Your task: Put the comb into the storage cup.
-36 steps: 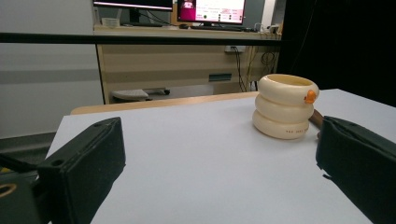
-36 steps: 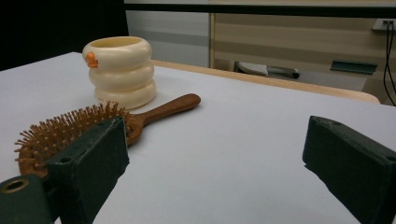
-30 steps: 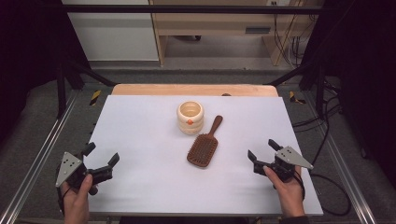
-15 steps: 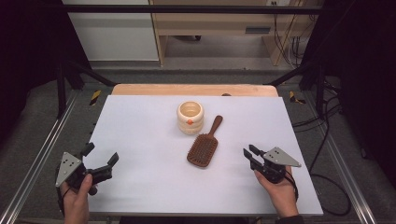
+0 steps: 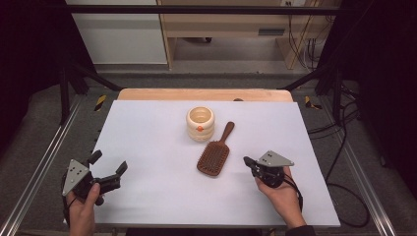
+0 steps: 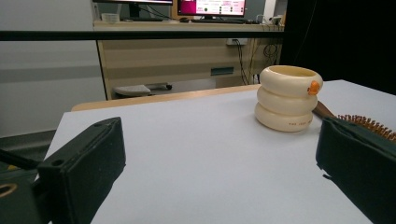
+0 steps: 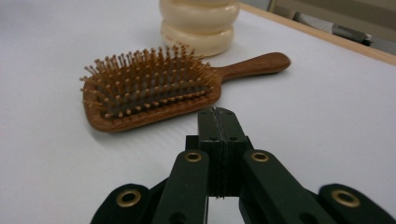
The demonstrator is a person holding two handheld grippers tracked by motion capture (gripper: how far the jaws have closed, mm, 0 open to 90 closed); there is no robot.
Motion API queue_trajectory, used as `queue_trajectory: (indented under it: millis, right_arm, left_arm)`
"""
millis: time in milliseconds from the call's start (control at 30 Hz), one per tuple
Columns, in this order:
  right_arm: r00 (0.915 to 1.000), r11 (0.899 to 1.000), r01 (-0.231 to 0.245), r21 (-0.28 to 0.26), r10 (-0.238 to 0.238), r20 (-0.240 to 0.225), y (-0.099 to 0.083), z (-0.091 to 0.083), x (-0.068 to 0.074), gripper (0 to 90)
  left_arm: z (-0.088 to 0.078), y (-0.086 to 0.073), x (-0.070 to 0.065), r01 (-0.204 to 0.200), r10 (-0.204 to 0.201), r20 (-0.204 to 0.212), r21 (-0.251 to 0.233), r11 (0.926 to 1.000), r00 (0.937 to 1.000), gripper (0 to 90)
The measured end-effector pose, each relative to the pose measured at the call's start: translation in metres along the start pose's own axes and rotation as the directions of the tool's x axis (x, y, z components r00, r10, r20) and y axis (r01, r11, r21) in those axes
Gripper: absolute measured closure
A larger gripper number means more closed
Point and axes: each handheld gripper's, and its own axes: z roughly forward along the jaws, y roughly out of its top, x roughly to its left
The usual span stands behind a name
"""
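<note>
A brown wooden hairbrush lies bristles up in the middle of the white table, its handle pointing toward the far right. Just behind it stands a cream ribbed cup with a small orange mark. My right gripper sits a short way right of the brush head, pointing at it; its jaws have just been closing and now meet with nothing between them. In the right gripper view the shut gripper stops just short of the hairbrush. My left gripper rests at the near left corner, open and empty, facing the cup.
The white table top has a wooden strip along its far edge. Metal frame rails run down both sides, and cables trail on the floor at the right. A desk with shelves stands beyond the table.
My right gripper has slid left toward the hairbrush head and its jaws have gone from wide open to shut. The left gripper, brush and cup have not moved.
</note>
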Motion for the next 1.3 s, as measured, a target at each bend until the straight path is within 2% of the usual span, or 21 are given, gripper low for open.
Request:
queue_trajectory:
  millis: [100,233,433,767,1067,1300]
  right_arm:
    - [0.9988,0.998,0.039,0.05,-0.037,-0.032,0.002,0.008,0.008,90.0]
    - [0.9972,0.995,0.056,0.082,-0.051,-0.055,0.006,0.014,0.015,90.0]
    - [0.9925,0.985,0.089,0.145,-0.076,-0.096,0.01,0.03,0.027,90.0]
    - [0.9846,0.975,0.128,0.183,-0.103,-0.141,0.013,0.042,0.037,90.0]
    - [0.9798,0.97,0.148,0.193,-0.117,-0.162,0.014,0.045,0.043,90.0]
    - [0.9753,0.962,0.171,0.214,-0.135,-0.175,0.016,0.052,0.047,90.0]
  left_arm:
    - [-0.001,0.0,0.0,-0.002,0.002,-0.003,-0.002,1.0,1.0,1.4]
    - [0.0,0.0,0.001,0.0,0.0,-0.007,0.001,1.0,1.0,1.4]
    - [-0.002,0.0,0.001,0.002,-0.002,-0.008,0.0,1.0,1.0,1.5]
    - [-0.001,0.0,0.001,0.001,-0.001,-0.009,0.005,1.0,1.0,1.6]
    - [-0.001,0.0,0.001,0.0,0.0,-0.008,0.005,1.0,1.0,1.5]
    - [-0.001,0.0,0.002,0.002,-0.002,-0.007,0.004,1.0,1.0,1.5]
